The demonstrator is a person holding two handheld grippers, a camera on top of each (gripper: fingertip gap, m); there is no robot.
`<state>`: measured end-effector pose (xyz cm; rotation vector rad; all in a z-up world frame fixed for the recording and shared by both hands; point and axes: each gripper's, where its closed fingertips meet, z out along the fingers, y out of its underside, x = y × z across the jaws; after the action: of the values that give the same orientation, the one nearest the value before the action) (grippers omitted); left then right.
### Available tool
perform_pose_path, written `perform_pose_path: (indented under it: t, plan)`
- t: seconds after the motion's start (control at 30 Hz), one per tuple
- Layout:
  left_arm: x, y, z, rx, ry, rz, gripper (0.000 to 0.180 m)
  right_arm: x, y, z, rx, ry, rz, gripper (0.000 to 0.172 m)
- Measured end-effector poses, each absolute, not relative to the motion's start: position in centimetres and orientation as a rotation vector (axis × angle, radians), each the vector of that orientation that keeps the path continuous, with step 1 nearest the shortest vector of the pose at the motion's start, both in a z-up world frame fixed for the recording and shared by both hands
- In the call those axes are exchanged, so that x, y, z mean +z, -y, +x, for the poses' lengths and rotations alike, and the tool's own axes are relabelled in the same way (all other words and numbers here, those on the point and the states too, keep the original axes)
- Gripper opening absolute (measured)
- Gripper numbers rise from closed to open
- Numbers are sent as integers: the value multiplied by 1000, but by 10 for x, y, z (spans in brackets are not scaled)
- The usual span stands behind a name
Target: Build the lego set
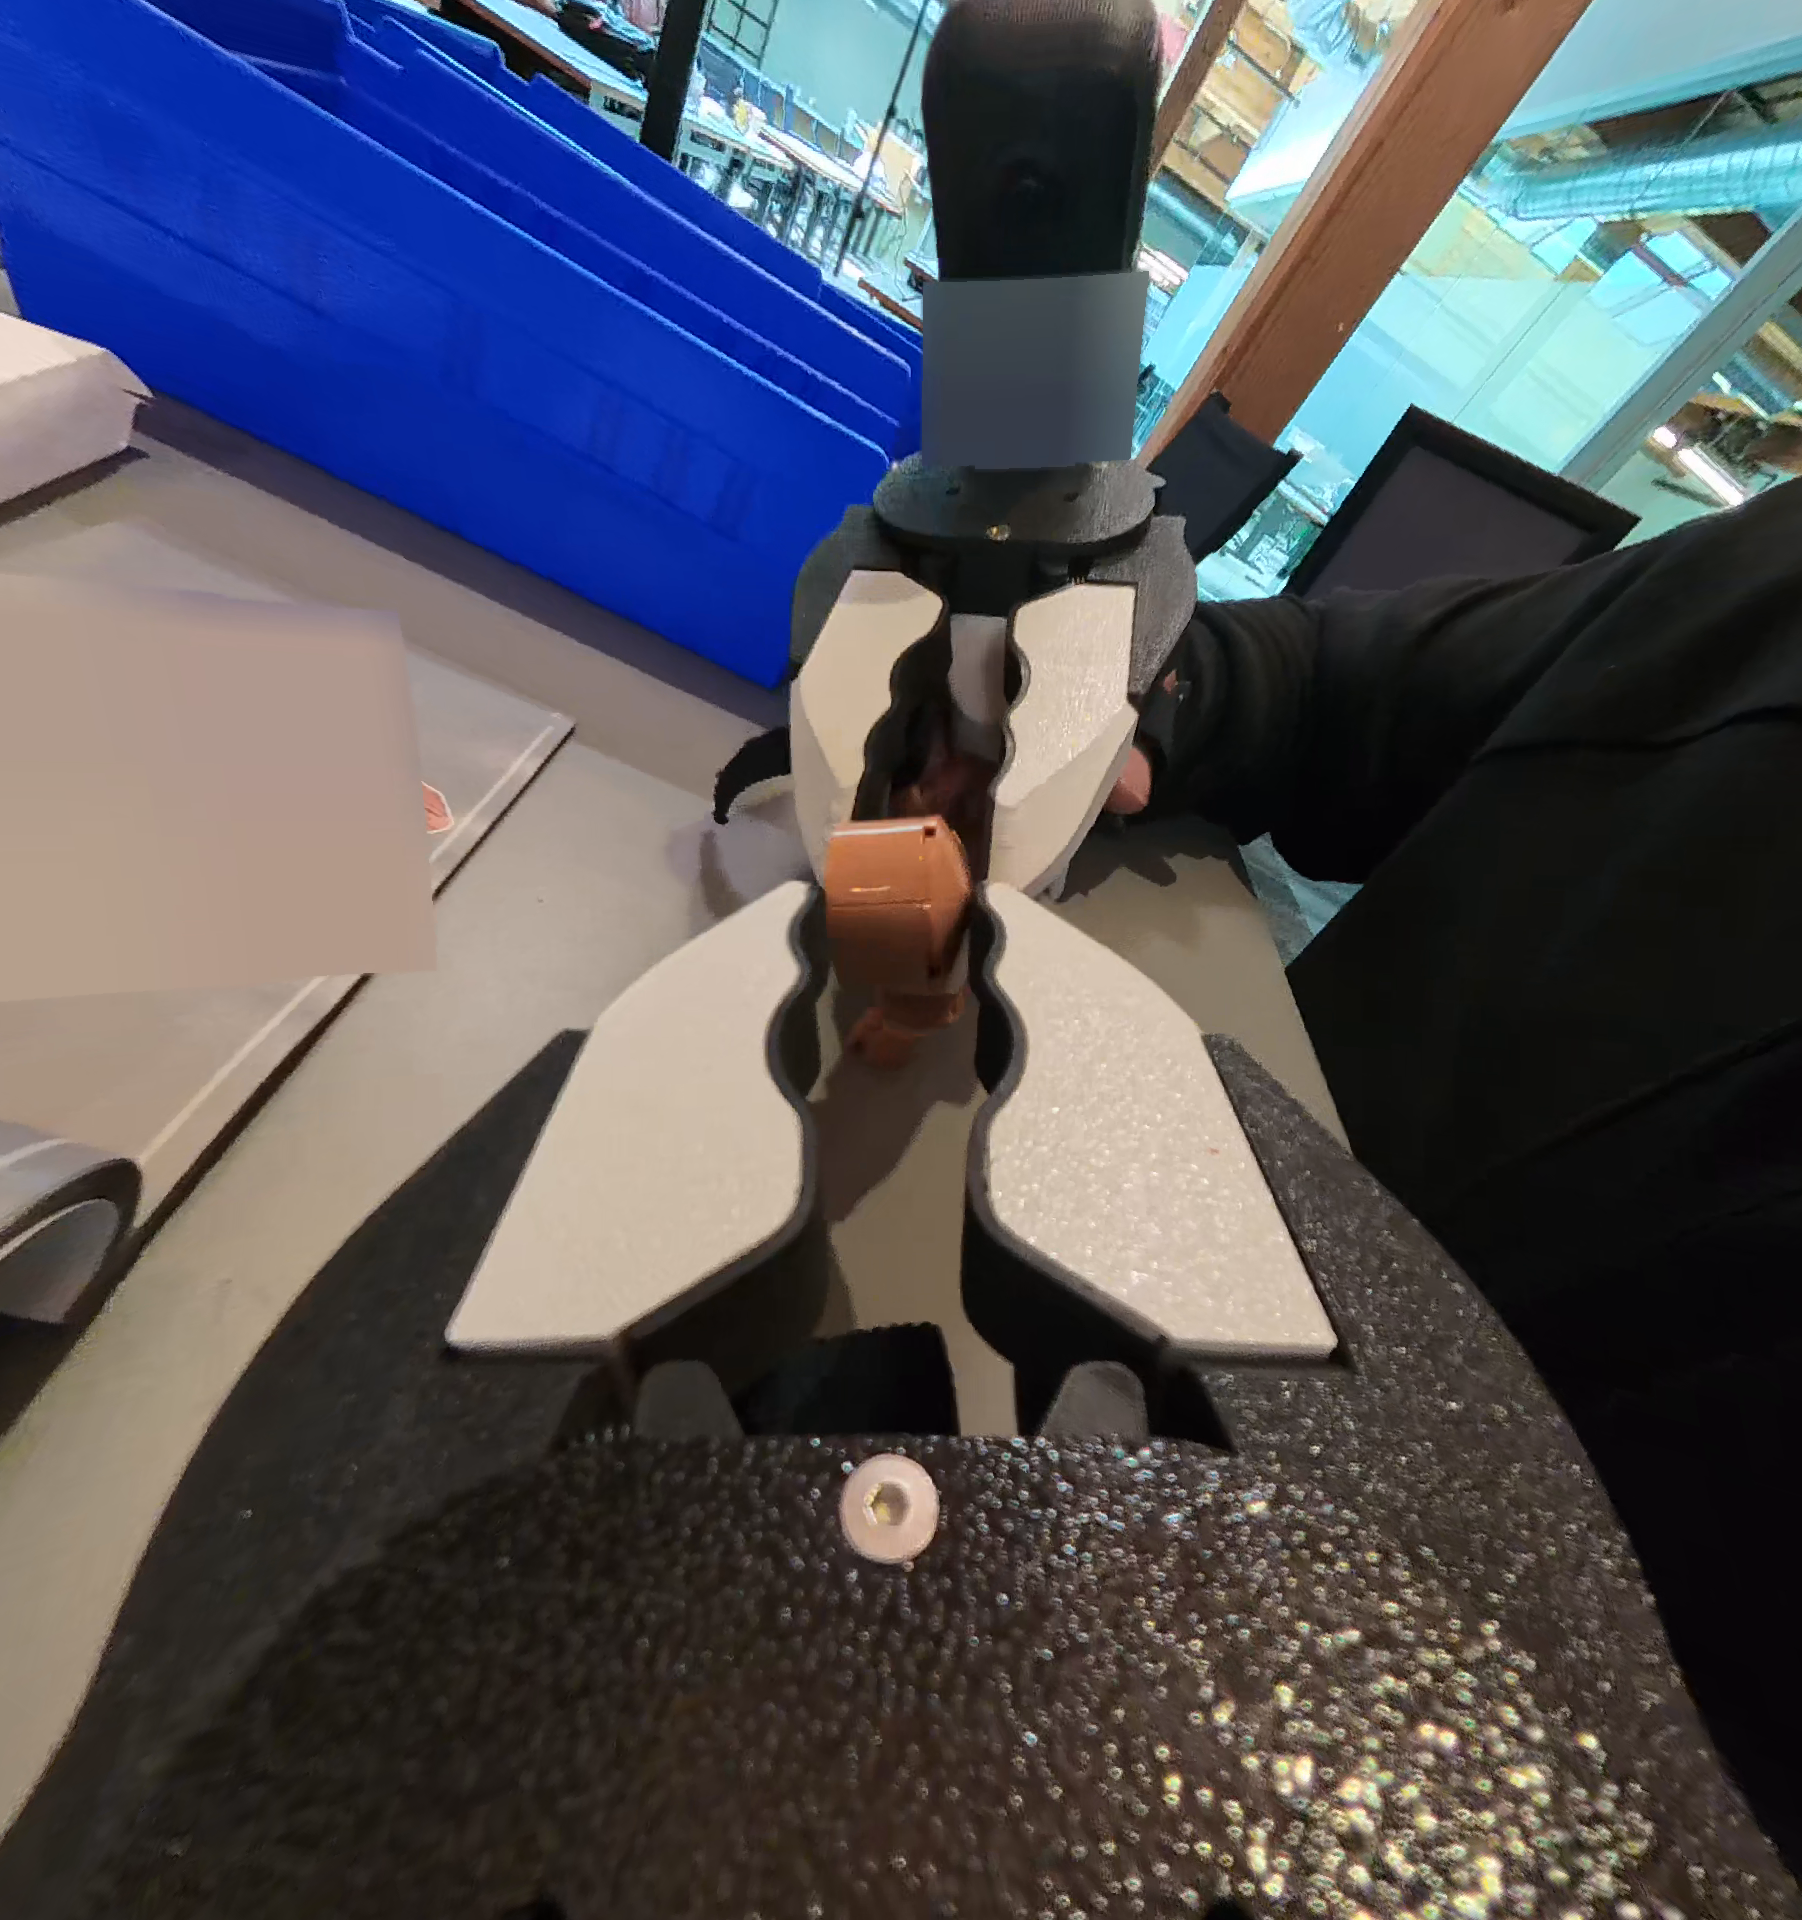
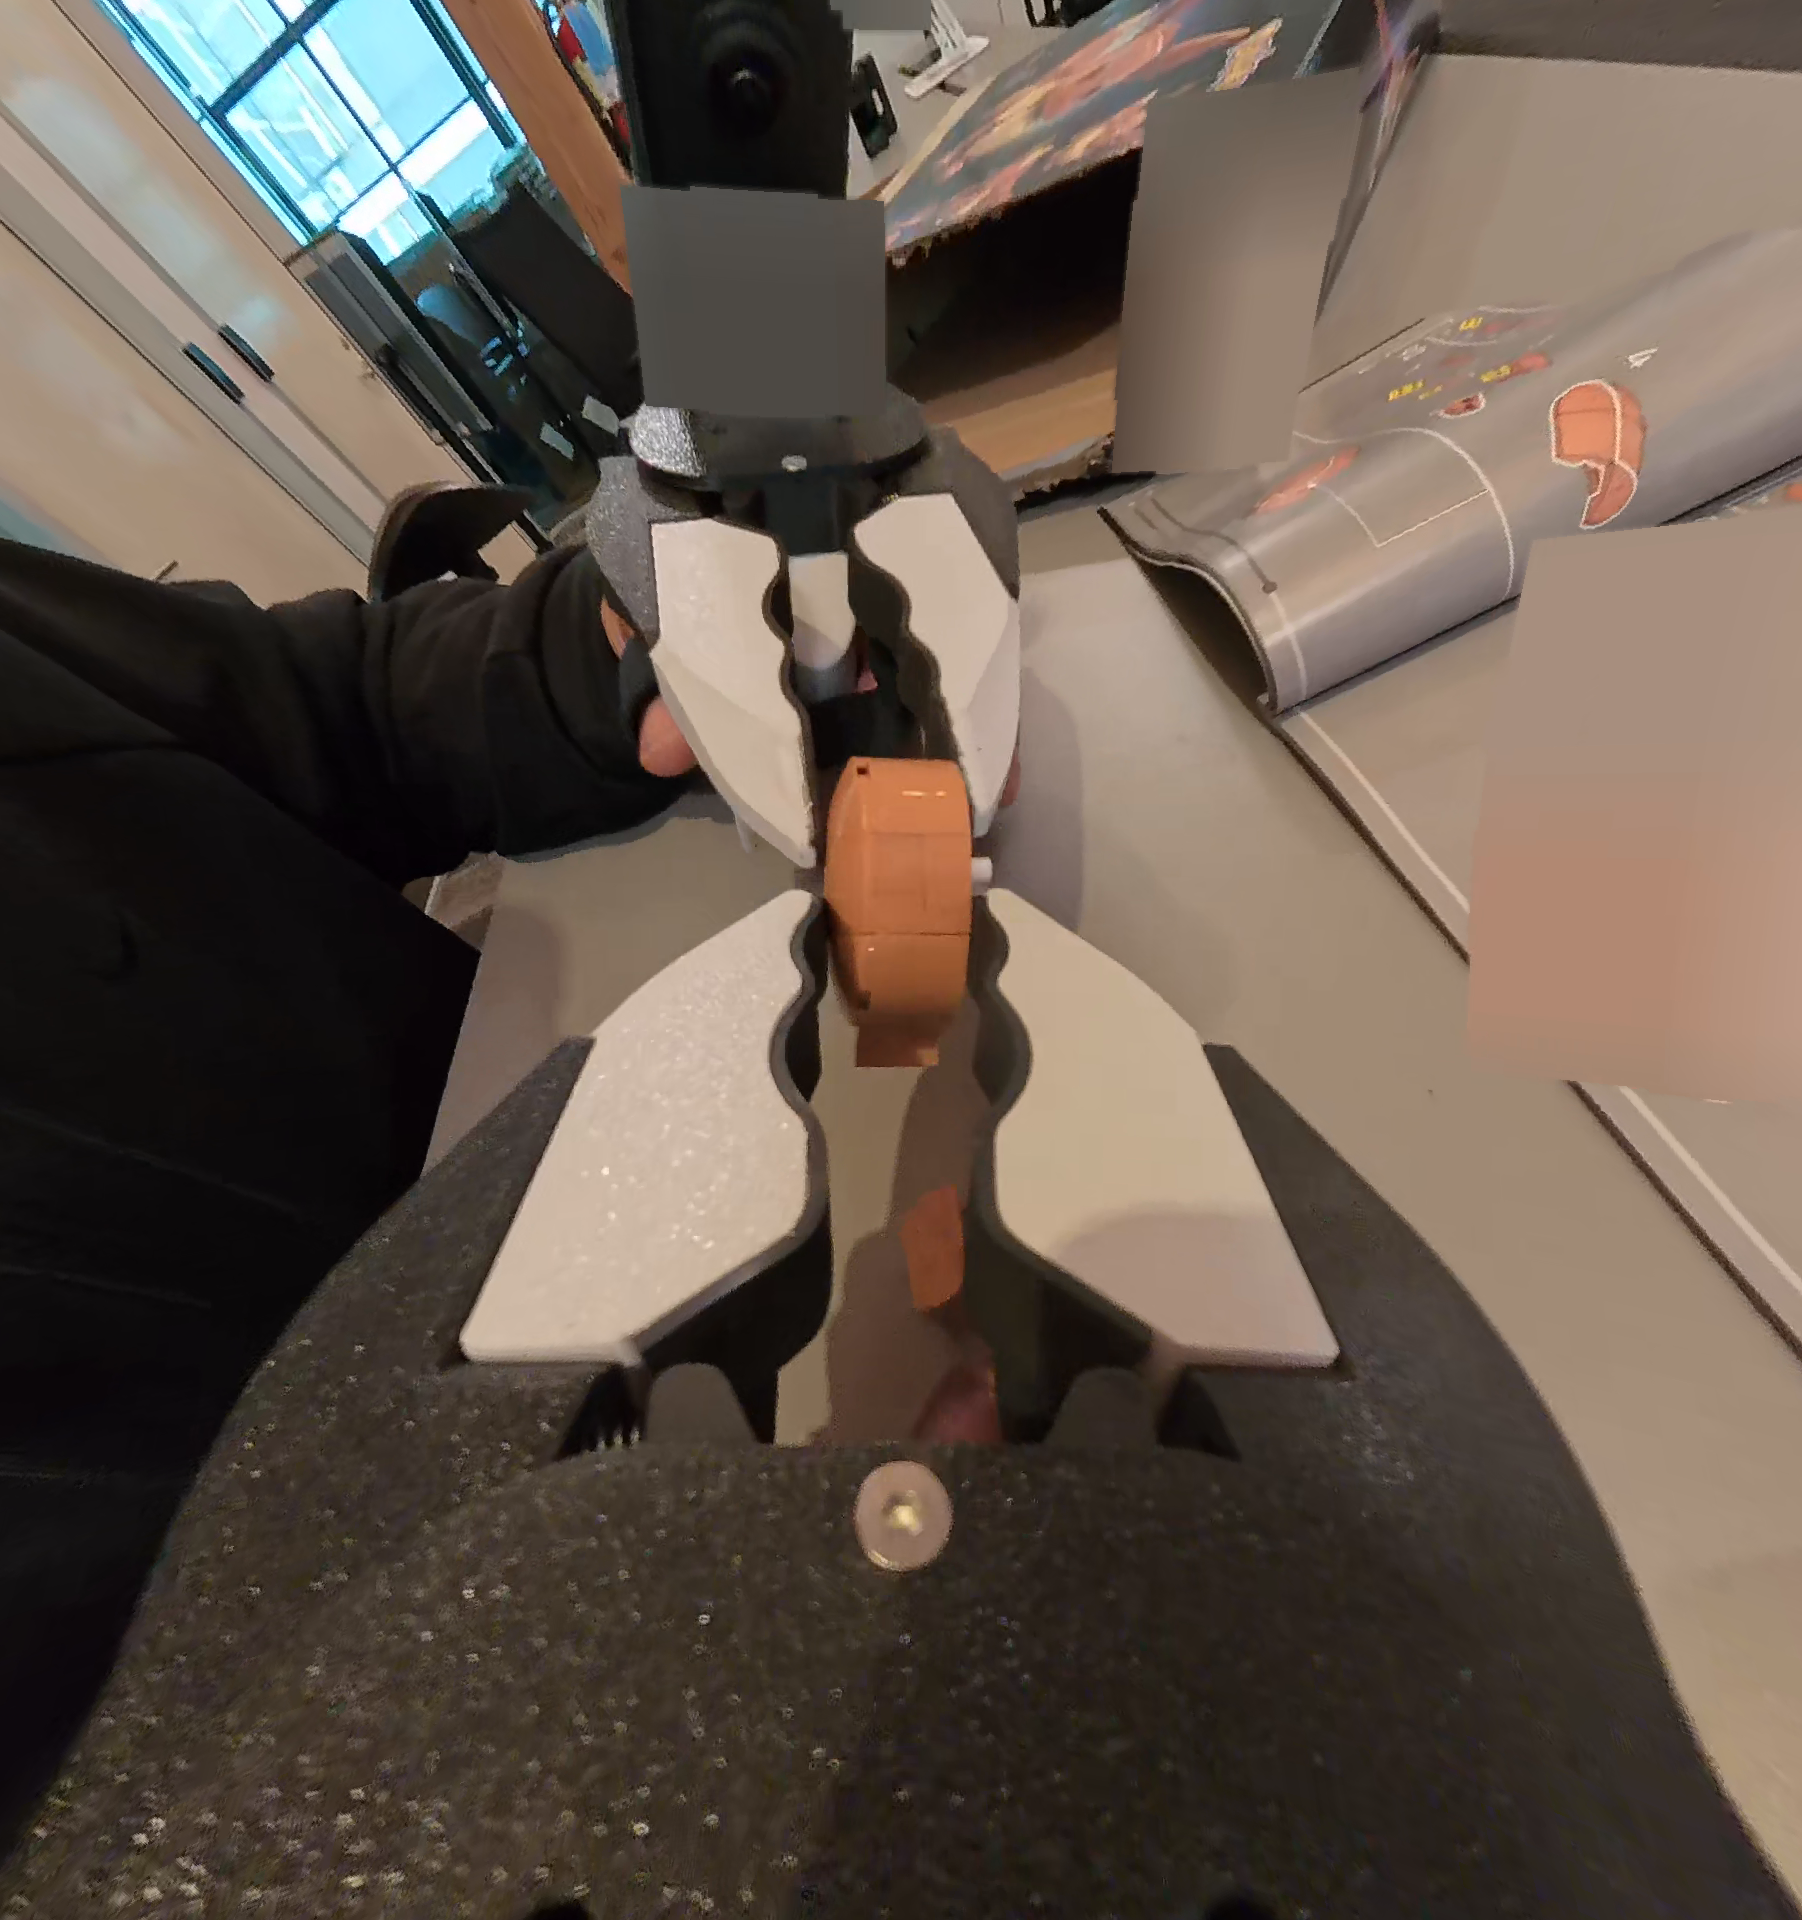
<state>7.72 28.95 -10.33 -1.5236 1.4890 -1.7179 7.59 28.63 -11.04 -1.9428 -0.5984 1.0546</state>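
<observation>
orange-brown brick assembly [image 1: 892,914] sits upright between opposed grippers, left gripper [image 1: 892,935] and right gripper [image 2: 897,925] both narrowly clamped on it, tips nearly meeting.

Both grippers meet tip to tip over the bench [image 1: 585,997], each with its jaws closed on the orange brick piece [image 1: 892,914], leaving no room between them. On the left gripper's [image 1: 892,925] left, the blue bins [image 1: 409,343] wall off the far side. On the right gripper's [image 2: 897,925] right, the open booklet [image 2: 1448,540] covers the bench; bare bench lies between.
</observation>
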Motion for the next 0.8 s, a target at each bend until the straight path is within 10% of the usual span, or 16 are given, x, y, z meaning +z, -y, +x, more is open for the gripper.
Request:
perform_pose_path:
  t: [0.8]
  plan:
    - [-98,-321,79,-1924,-1076,-1754,24,-167,-238,104,430,1195,-2080,33]
